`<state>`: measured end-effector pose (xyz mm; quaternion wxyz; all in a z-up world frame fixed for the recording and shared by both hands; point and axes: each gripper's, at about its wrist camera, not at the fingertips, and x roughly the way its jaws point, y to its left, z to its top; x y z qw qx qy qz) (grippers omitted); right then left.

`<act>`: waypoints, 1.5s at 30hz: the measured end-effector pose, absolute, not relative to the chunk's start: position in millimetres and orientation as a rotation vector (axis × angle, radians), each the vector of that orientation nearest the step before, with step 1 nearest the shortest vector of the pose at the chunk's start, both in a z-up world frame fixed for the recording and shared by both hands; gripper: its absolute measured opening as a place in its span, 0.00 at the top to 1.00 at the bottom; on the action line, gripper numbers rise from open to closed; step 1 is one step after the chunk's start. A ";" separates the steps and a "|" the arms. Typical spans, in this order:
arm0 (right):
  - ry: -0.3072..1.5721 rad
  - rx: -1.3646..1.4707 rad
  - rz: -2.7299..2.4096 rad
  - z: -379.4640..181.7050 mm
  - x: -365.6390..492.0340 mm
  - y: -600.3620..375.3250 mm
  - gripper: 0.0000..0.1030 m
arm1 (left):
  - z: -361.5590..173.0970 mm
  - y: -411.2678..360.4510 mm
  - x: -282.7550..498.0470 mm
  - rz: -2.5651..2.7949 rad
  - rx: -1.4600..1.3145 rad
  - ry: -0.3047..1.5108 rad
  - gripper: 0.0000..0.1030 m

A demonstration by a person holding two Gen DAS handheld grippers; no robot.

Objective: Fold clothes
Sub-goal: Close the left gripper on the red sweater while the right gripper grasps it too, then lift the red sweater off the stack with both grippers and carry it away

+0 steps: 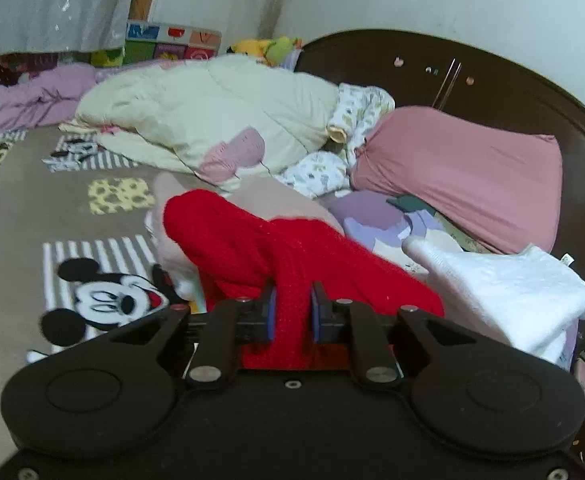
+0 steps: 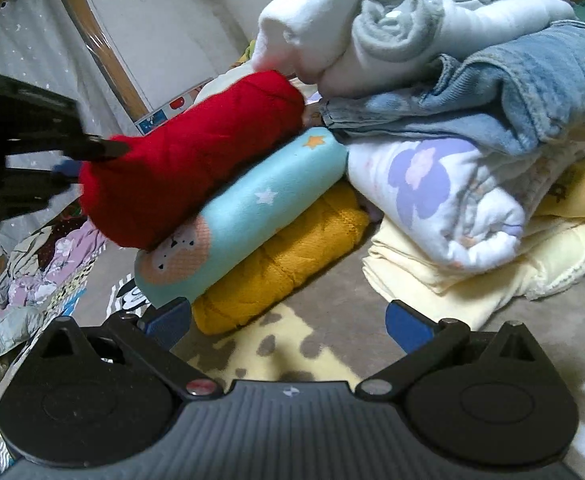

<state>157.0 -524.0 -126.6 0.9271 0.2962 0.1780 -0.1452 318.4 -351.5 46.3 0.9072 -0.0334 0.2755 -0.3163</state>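
My left gripper (image 1: 292, 312) is shut on a folded red knit garment (image 1: 260, 252), holding it over the bed. In the right wrist view the same red garment (image 2: 188, 160) rests on a rolled light-blue starred garment (image 2: 248, 212), which lies on a mustard-yellow one (image 2: 288, 268); the left gripper (image 2: 76, 156) shows at its left end. My right gripper (image 2: 288, 328) is open and empty, low over the bedspread, just in front of this stack.
A pile of folded clothes stands at the right: white top (image 2: 332, 12), denim (image 2: 512, 92), flowered white cloth (image 2: 444, 200), pale yellow cloth (image 2: 452, 276). On the bed lie a cream quilt (image 1: 212, 112), pink pillow (image 1: 464, 176), dark headboard (image 1: 492, 72) and Mickey bedspread (image 1: 104, 296).
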 end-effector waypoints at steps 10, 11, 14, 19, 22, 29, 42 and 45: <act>0.369 0.614 -0.240 -126.2 155.4 -520.0 0.00 | 57.0 -257.3 287.5 -0.597 0.062 0.563 0.87; 0.370 0.628 -0.228 -127.0 155.4 -520.2 0.00 | 54.3 -245.6 283.9 -0.582 0.072 0.570 0.87; 0.381 0.662 -0.205 -129.9 155.9 -520.9 0.00 | 38.0 -198.5 263.8 -0.522 0.085 0.604 0.87; 0.415 0.664 -0.174 -133.7 162.8 -512.3 0.00 | -6.9 -117.6 214.9 -0.417 0.093 0.697 0.87; 0.432 0.645 -0.128 -133.1 166.4 -500.0 0.00 | -24.2 -76.4 181.8 -0.379 0.061 0.707 0.87; 0.536 0.613 0.148 -134.8 173.6 -446.4 0.00 | -28.8 -23.6 133.7 -0.318 -0.013 0.671 0.87; 0.759 0.783 0.670 -140.7 187.6 -369.0 0.00 | -73.0 48.3 126.3 -0.266 -0.363 0.706 0.36; 0.779 0.809 0.712 -140.4 189.8 -358.8 0.00 | -87.2 57.0 134.3 -0.299 -0.484 0.711 0.35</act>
